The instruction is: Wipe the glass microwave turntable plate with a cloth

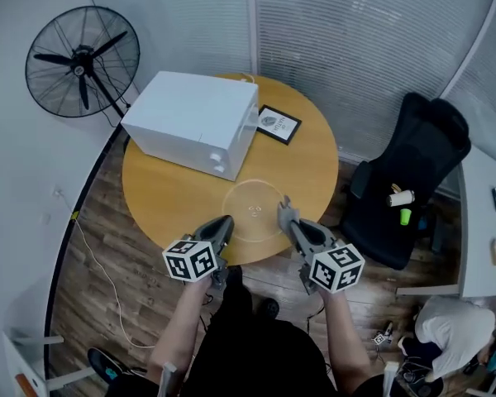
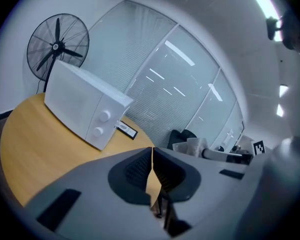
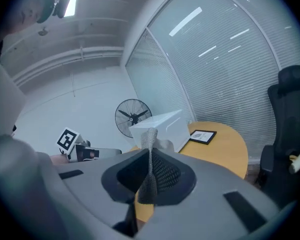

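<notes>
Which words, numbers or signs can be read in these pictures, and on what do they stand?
No text can be read in any view.
Framed card on the table: it has print, too small to read.
Two marker cubes: black-and-white square patterns, no letters.
Microwave: no readable label.

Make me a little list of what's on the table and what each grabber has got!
table: round, wooden
microwave: white, on the table's far side
framed card: lies flat beside the microwave
glass plate: lies flat in front of the microwave, nothing on it
left gripper: jaws together, nothing between them
right gripper: jaws shut on the cloth
cloth: grey strip, not touching the glass plate
</notes>
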Action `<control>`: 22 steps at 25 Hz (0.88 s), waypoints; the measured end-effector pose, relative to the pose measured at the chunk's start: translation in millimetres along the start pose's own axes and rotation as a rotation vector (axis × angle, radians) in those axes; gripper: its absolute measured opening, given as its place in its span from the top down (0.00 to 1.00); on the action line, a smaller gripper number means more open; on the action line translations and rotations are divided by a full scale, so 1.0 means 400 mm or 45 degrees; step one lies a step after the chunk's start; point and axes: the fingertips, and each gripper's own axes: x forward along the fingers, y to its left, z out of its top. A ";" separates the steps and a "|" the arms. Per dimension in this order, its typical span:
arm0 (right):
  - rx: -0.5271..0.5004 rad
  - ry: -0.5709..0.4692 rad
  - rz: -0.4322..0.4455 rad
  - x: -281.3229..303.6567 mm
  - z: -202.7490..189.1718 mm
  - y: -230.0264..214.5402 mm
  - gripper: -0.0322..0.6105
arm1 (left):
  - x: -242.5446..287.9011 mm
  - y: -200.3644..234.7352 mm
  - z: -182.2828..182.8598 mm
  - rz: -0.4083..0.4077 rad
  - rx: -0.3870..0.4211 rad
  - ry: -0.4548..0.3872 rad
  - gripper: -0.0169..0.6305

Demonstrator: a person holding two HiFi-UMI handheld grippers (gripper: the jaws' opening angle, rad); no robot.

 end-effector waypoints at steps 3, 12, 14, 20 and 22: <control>-0.070 -0.054 0.014 -0.033 0.053 0.026 0.91 | -0.037 -0.070 0.046 -0.023 0.104 -0.061 0.98; -0.195 -0.218 0.050 -0.121 0.160 0.116 0.91 | -0.144 -0.213 0.149 -0.050 0.315 -0.201 0.98; -0.209 -0.237 0.052 -0.137 0.169 0.129 0.91 | -0.156 -0.233 0.157 -0.054 0.342 -0.216 0.98; -0.245 -0.248 0.083 -0.160 0.160 0.163 0.92 | -0.174 -0.257 0.146 -0.076 0.346 -0.222 0.98; -0.243 -0.249 0.075 -0.165 0.157 0.170 0.92 | -0.180 -0.255 0.141 -0.086 0.320 -0.223 0.98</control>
